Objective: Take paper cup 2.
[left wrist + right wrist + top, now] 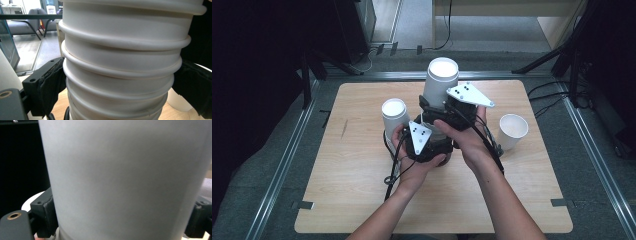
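White paper made up everything that mattered on the wooden table (pixel 362 200); three groups of cups could be counted in the high view: a tall stack of nested cups (pixel 439 95) standing upright at the middle, a shorter cup or small stack (pixel 394 116) just to its left, and one single cup (pixel 512 131) standing apart at the right, mouth up. In the left gripper view at least five rolled rims showed one above the other on the tall stack (pixel 120 67); the exact number of cups in it could not be told.

Two grippers, one in each hand, met at the foot of that stack. The left gripper (pixel 428 145) had its jaws spread wide around the lower rims, a black jaw against each flank of the stack; whether the pads pressed hard could not be told for certain, though they appeared to touch it. The right gripper (pixel 451 117) sat higher; in the right gripper view the smooth wall of the cup (pixel 125 180) stood between both dark jaws, which lay against it on either side, pinching it.
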Tool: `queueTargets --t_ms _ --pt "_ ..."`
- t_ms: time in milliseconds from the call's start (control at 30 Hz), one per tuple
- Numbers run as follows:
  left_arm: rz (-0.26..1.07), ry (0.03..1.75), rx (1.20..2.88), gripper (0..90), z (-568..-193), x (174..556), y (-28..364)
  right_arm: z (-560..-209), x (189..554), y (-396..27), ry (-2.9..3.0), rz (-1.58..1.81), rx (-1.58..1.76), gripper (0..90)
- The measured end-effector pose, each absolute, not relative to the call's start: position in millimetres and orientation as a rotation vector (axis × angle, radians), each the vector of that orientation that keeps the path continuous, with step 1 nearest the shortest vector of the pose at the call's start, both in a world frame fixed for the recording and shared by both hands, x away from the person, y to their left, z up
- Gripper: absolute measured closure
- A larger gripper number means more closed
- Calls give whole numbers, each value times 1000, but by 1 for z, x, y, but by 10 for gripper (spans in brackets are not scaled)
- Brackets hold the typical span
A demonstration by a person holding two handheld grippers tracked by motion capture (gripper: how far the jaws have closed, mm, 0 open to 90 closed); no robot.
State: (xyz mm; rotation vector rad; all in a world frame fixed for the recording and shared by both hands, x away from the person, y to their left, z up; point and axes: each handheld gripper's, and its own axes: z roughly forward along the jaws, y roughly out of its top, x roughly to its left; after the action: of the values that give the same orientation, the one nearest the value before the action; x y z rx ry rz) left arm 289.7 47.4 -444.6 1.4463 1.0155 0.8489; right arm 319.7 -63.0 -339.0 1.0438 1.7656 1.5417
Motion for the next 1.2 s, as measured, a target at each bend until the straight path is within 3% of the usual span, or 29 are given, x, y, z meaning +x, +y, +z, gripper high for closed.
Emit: queueTargets --t_ms 967,1200 --pt "844 1015 1445 31 -445 290 48 -336 320 -61 1750 1525 1052 110" --pt "845 1016 1445 31 -445 290 48 -320 316 -60 1694 1552 1025 116"
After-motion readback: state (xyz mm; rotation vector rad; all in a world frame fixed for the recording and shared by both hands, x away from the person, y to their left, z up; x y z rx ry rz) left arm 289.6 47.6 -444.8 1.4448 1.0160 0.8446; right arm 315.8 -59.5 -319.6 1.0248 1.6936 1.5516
